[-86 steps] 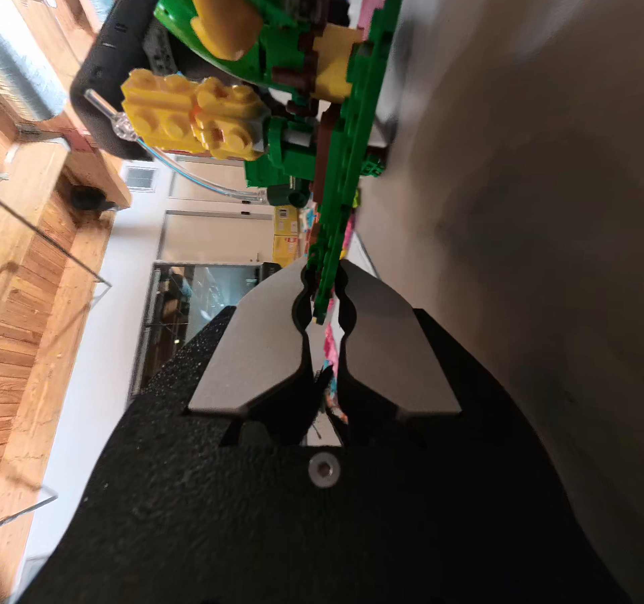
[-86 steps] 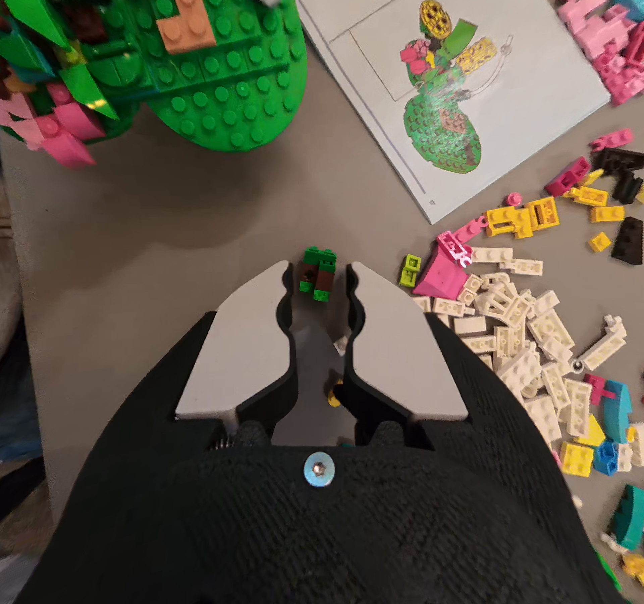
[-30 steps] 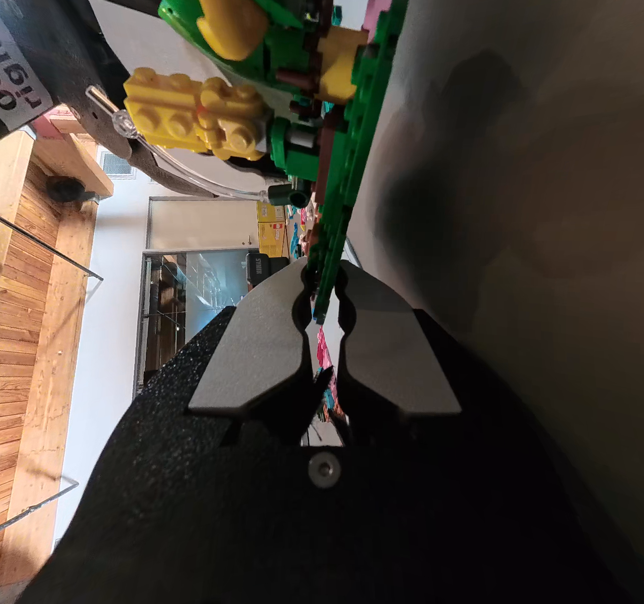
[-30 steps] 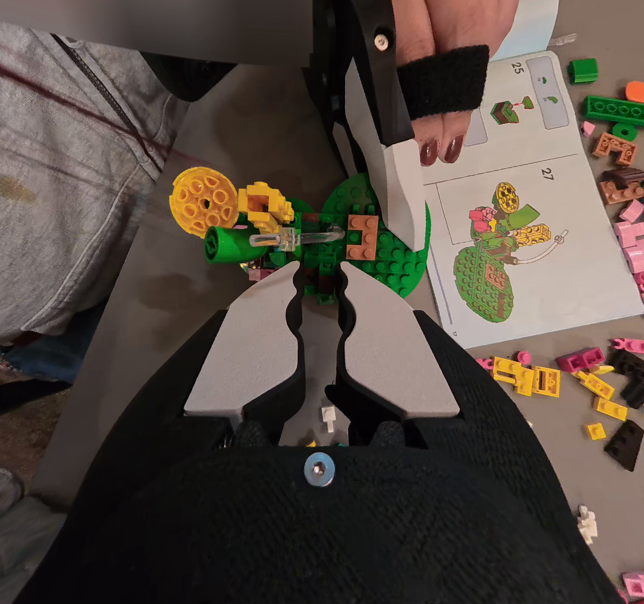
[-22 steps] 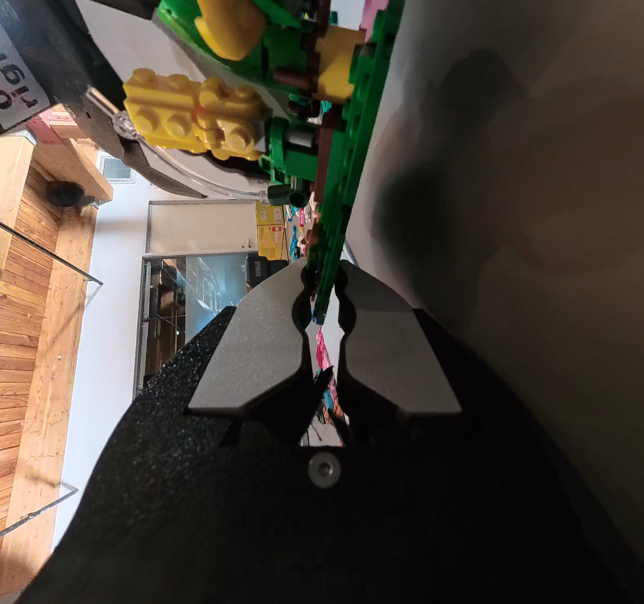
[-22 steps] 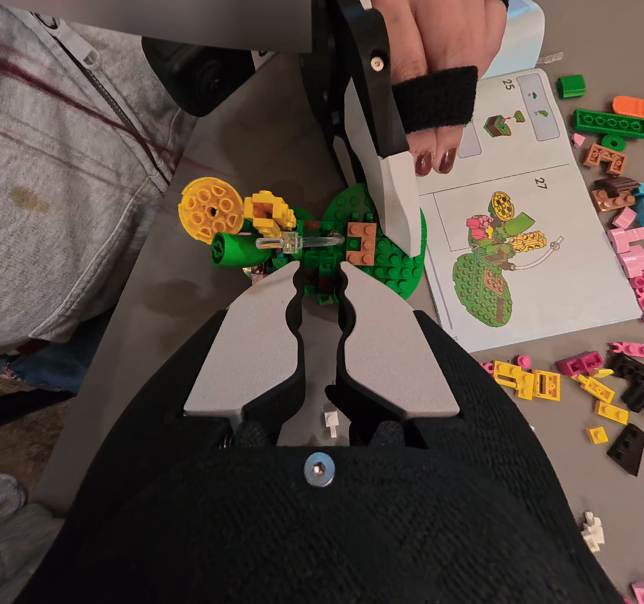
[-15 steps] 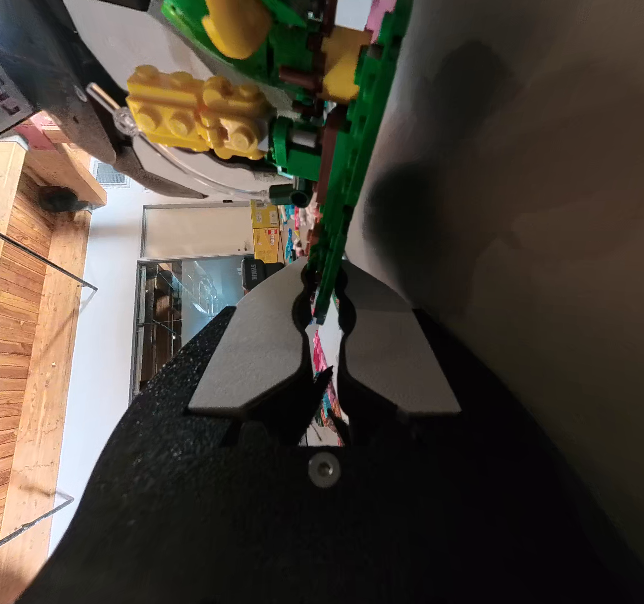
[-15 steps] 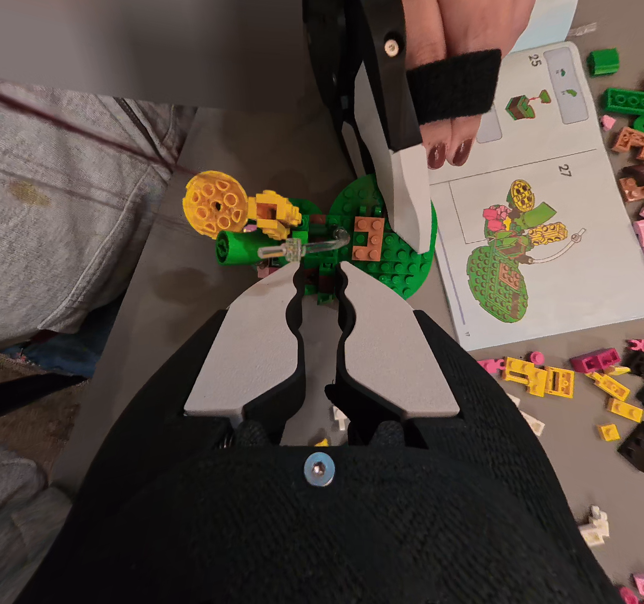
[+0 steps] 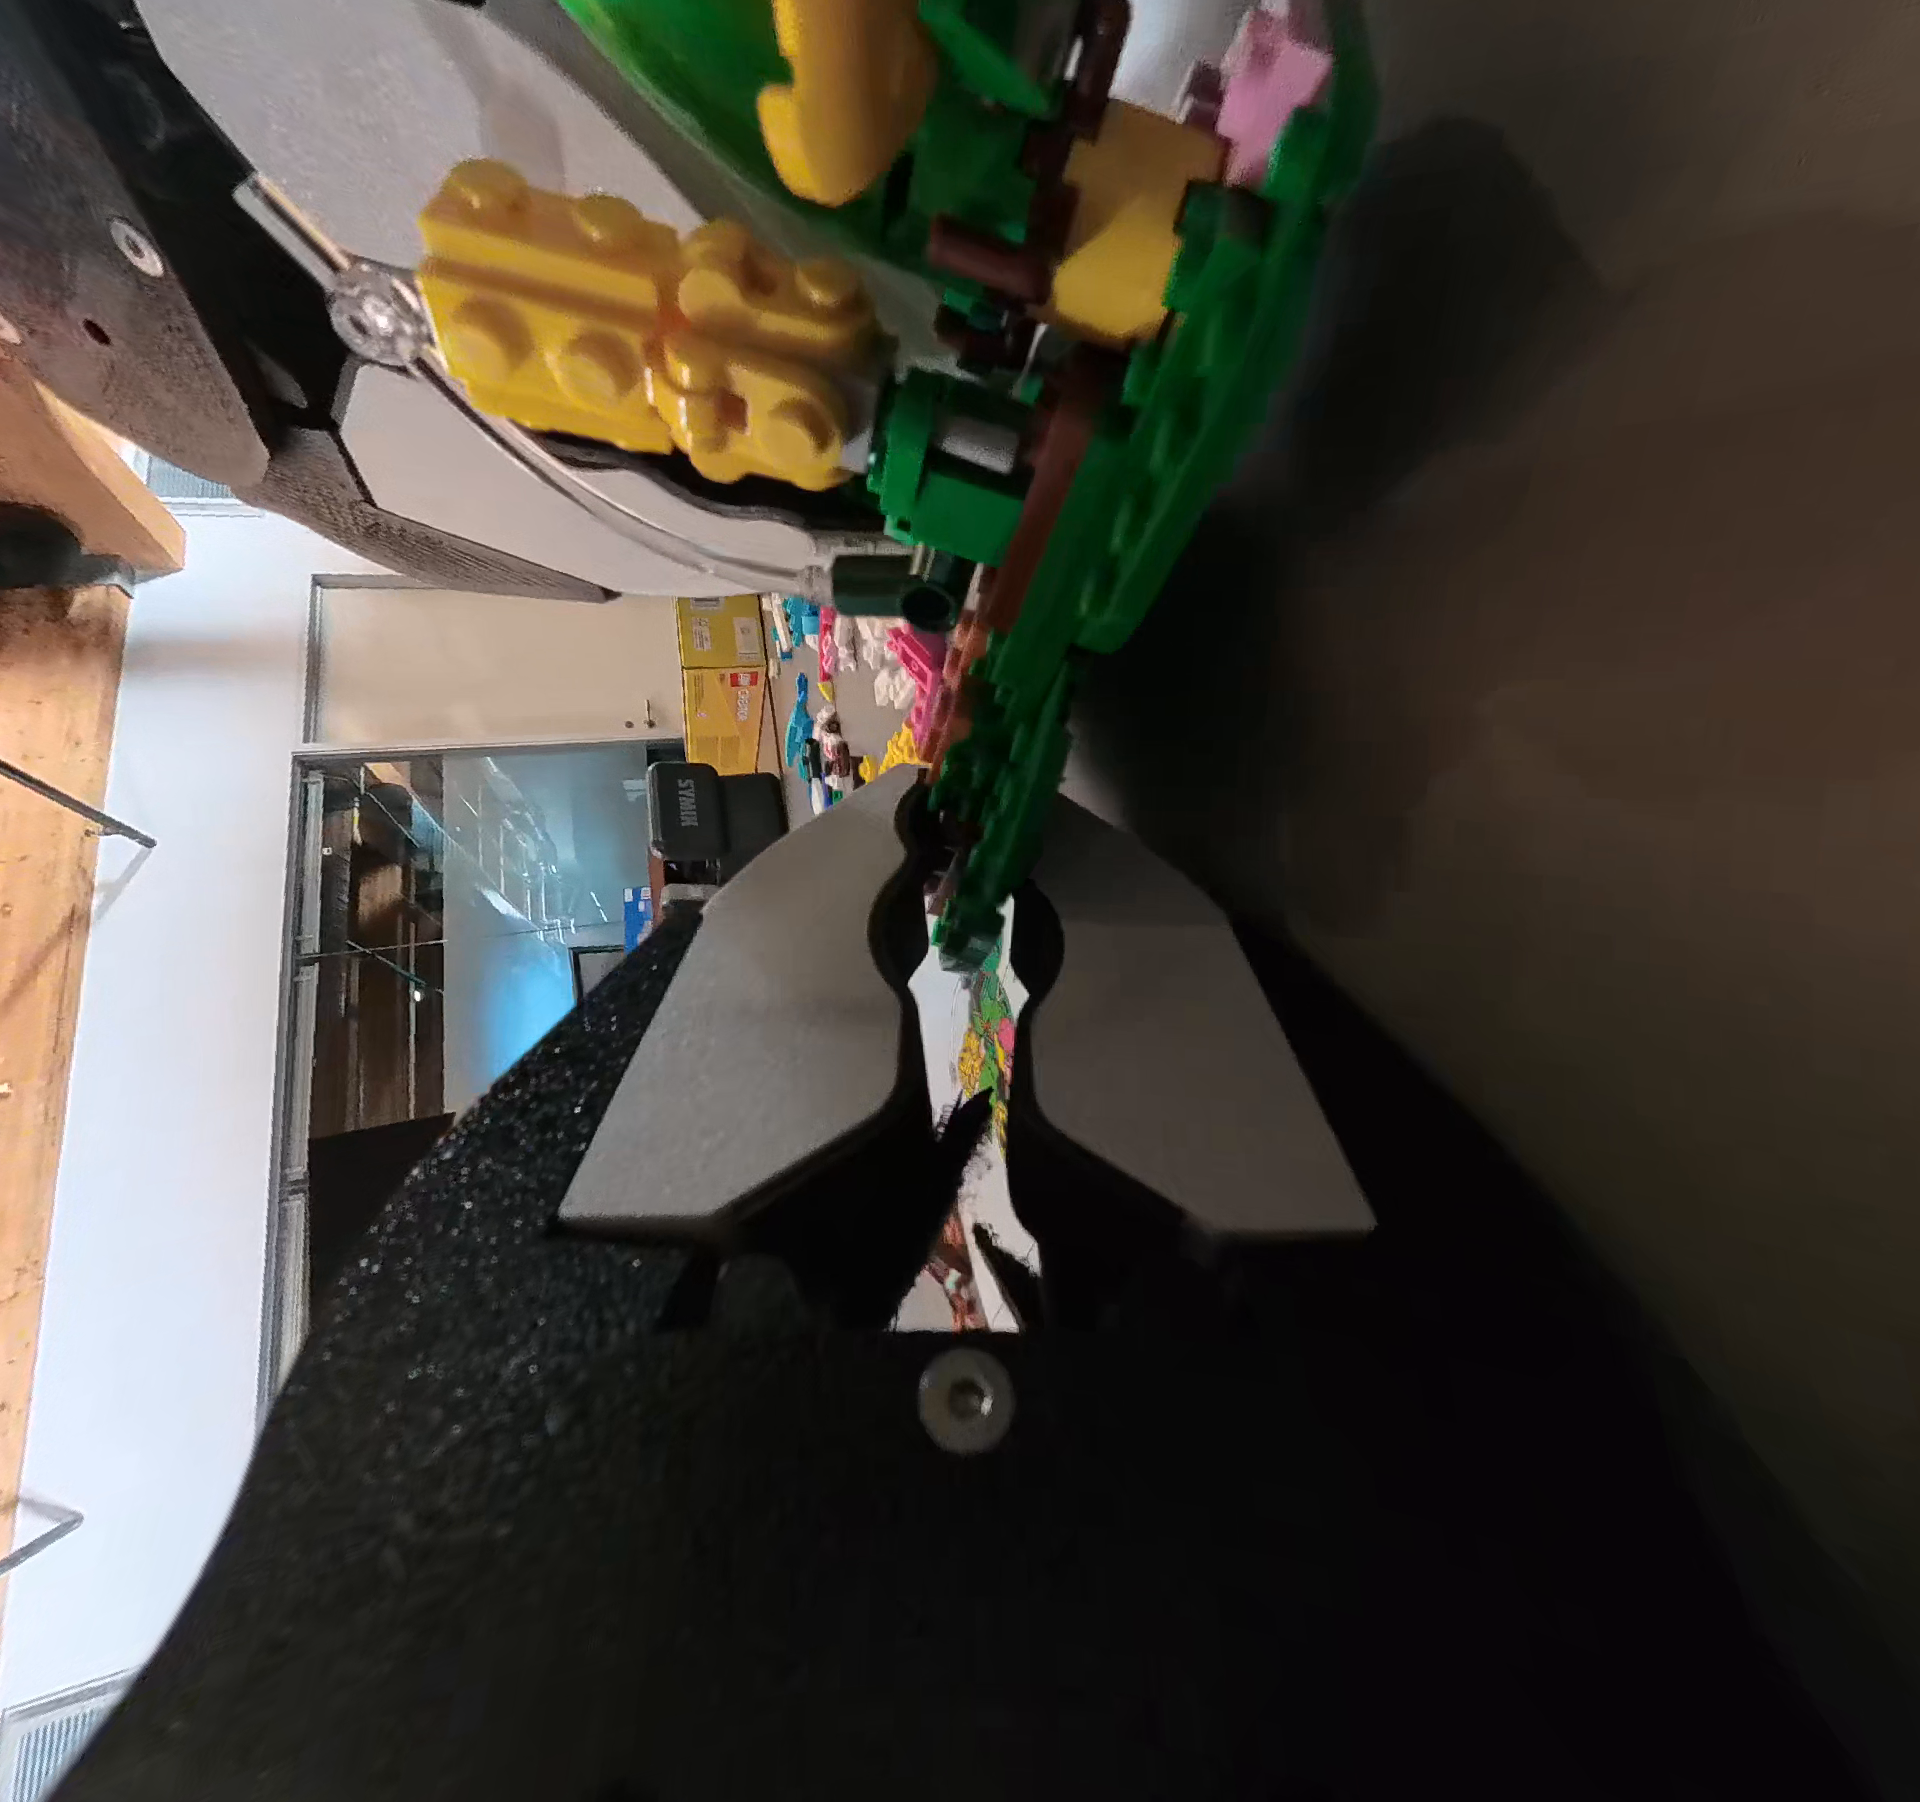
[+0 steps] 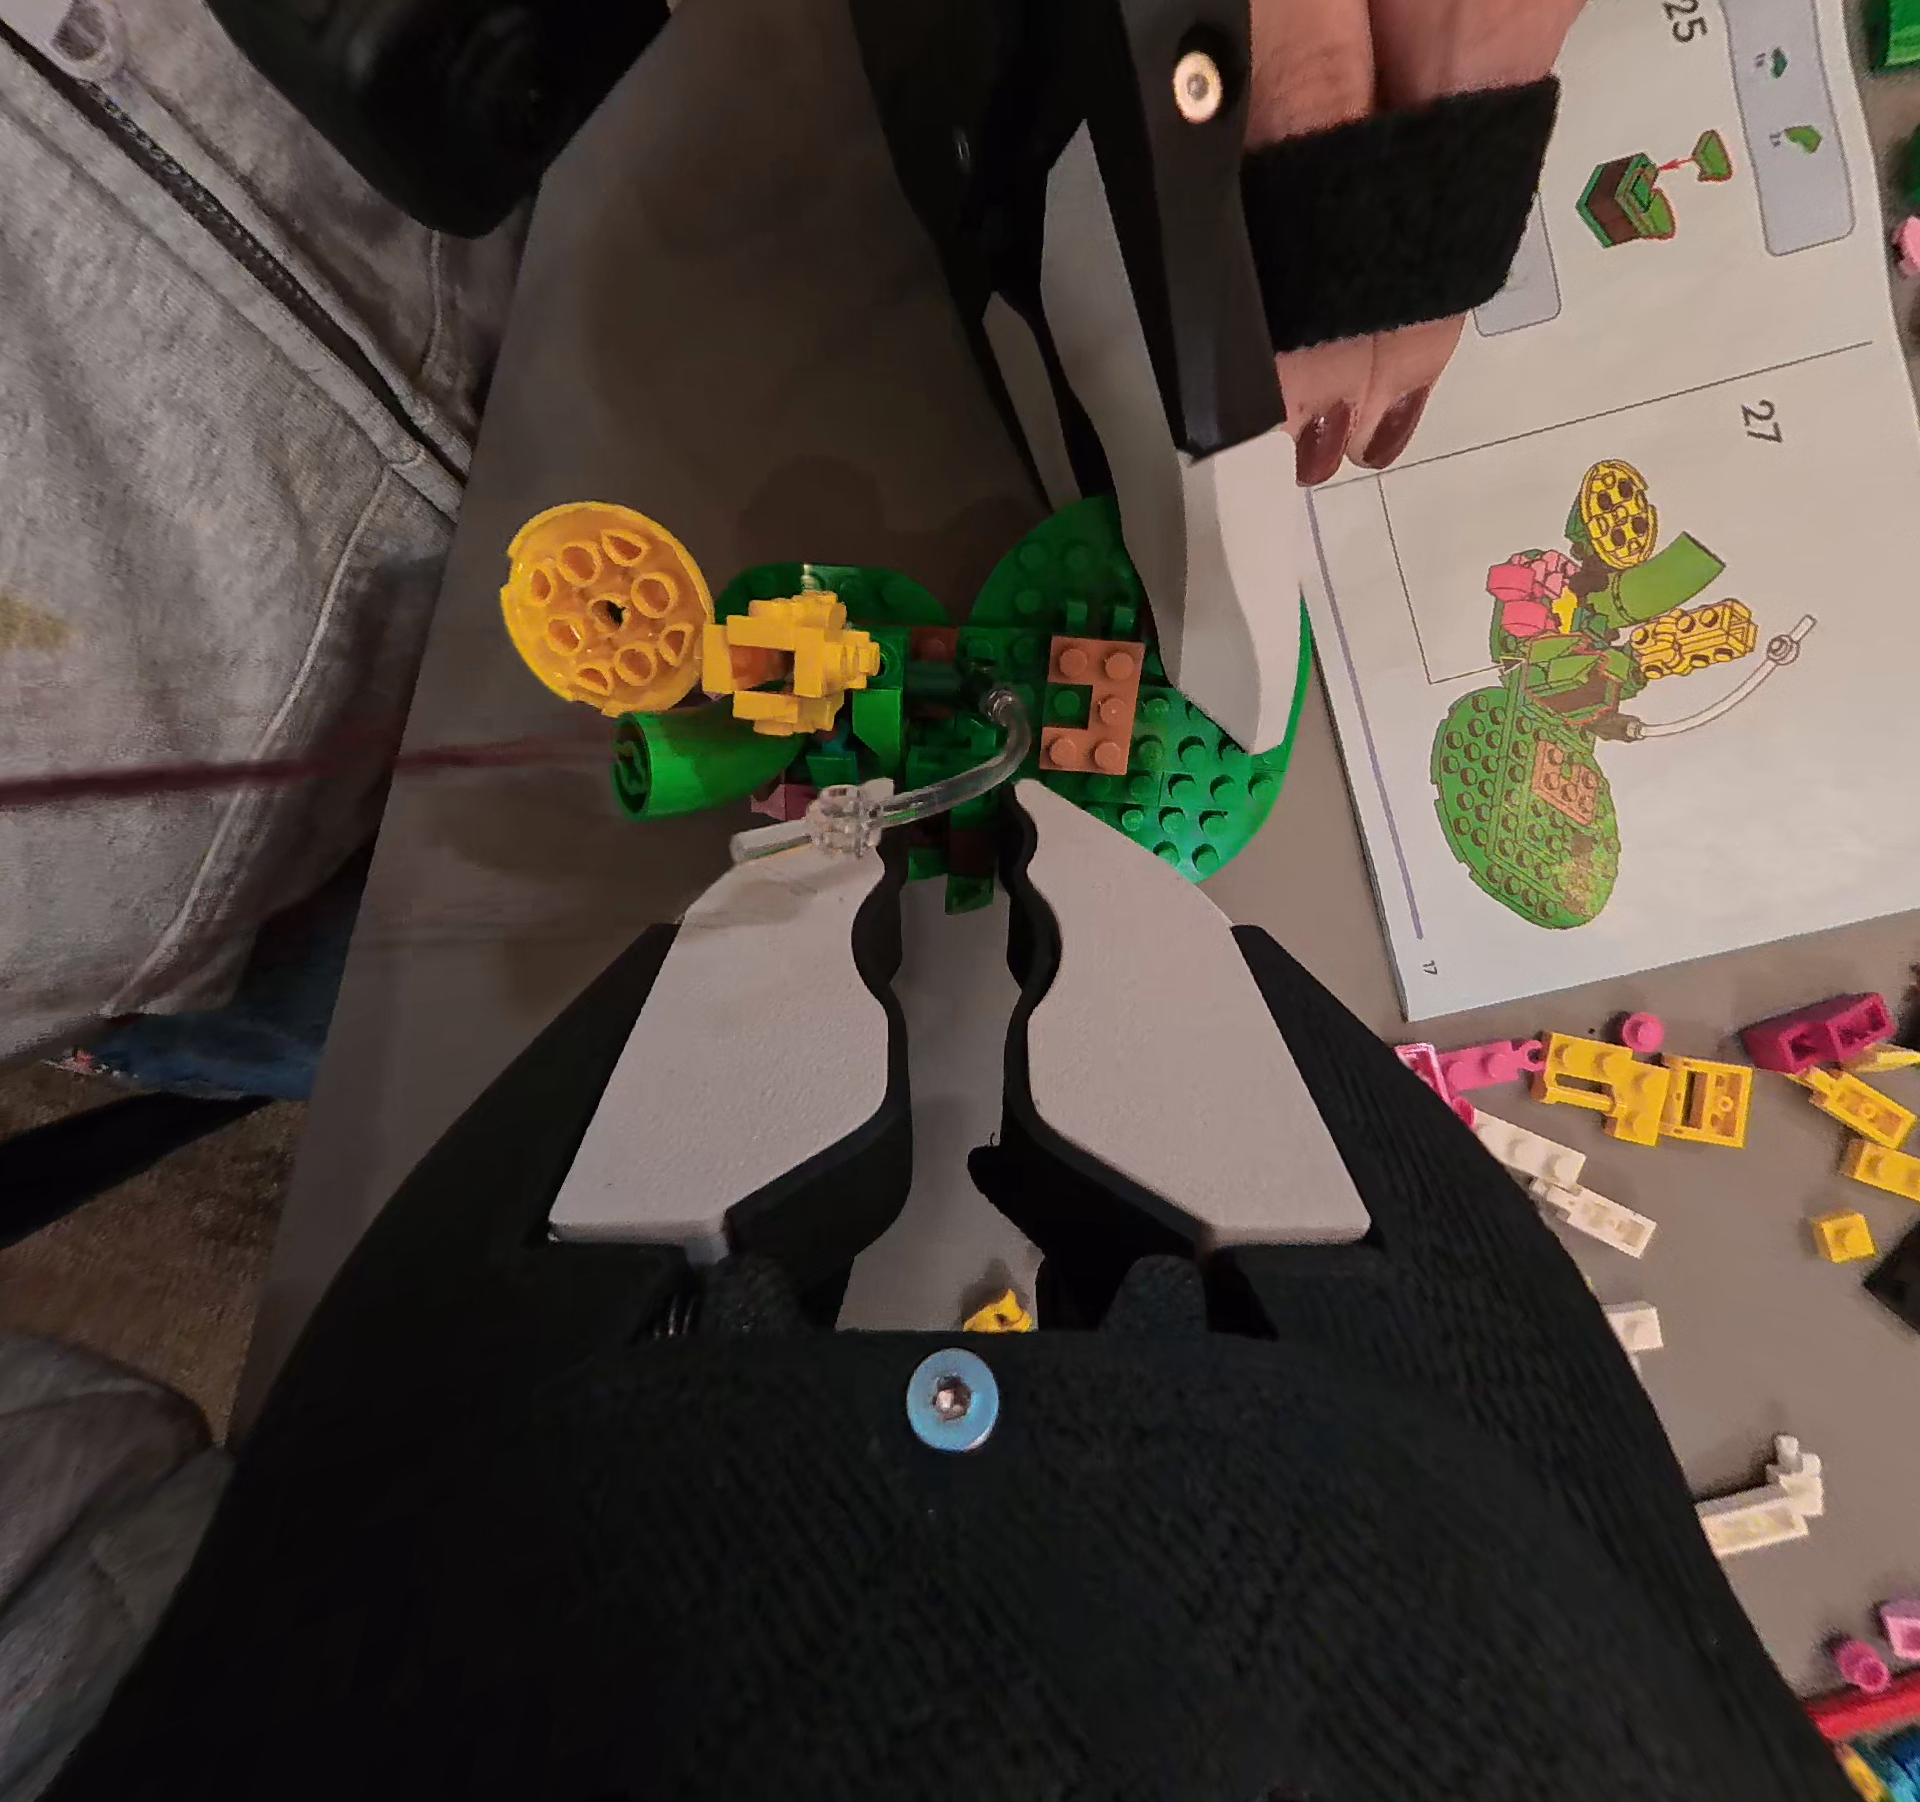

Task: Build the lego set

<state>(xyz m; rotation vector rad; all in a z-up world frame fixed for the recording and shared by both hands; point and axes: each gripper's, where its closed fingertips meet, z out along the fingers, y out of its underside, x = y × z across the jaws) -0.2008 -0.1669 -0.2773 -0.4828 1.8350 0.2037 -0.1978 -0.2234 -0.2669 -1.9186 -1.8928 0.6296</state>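
Our left jaws clamp the green plate (image 9: 1049, 744) of the brick model; our right jaws grip a small green-and-brown brick piece (image 10: 961, 864) against it, beside the booklet (image 10: 1621, 672).

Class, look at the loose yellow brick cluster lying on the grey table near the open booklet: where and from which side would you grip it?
Probably grip the yellow brick cluster across its short width, coming straight down from above. It lies flat on the grey table with studs up, so its side walls are likely the only faces two fingers can pinch. A pink piece adjoins its left end.
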